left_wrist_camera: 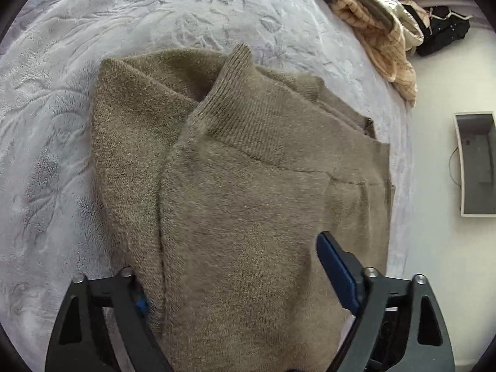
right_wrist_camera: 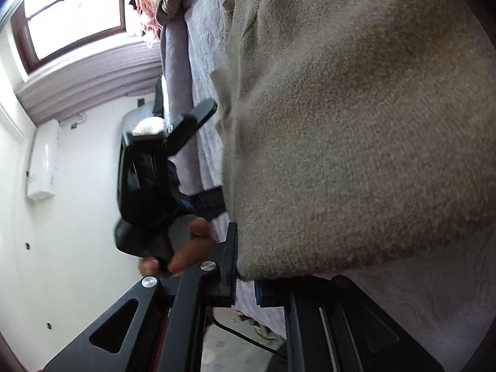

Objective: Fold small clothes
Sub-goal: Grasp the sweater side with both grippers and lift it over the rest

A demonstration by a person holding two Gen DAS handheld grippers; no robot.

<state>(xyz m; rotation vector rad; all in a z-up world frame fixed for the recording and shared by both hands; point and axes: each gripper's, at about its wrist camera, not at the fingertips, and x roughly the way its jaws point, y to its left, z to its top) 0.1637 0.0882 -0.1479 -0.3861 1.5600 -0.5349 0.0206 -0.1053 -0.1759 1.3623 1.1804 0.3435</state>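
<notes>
An olive-brown knit sweater (left_wrist_camera: 235,192) lies partly folded on a pale lilac bedspread (left_wrist_camera: 62,124), its ribbed collar pointing away. My left gripper (left_wrist_camera: 235,279) is open, its fingers spread either side of the sweater's near edge, the cloth lying over the gap. In the right wrist view the view is rolled sideways and the sweater (right_wrist_camera: 356,124) fills the right. My right gripper (right_wrist_camera: 248,282) is closed narrowly on the sweater's lower edge. The left gripper (right_wrist_camera: 173,161) shows there too, held in a hand beside the bed edge.
A heap of other clothes (left_wrist_camera: 381,31) lies at the bed's far right corner. The bed edge runs down the right, with white floor and a grey tray (left_wrist_camera: 477,161) beyond. A window (right_wrist_camera: 71,12) and a white wall are in the right wrist view.
</notes>
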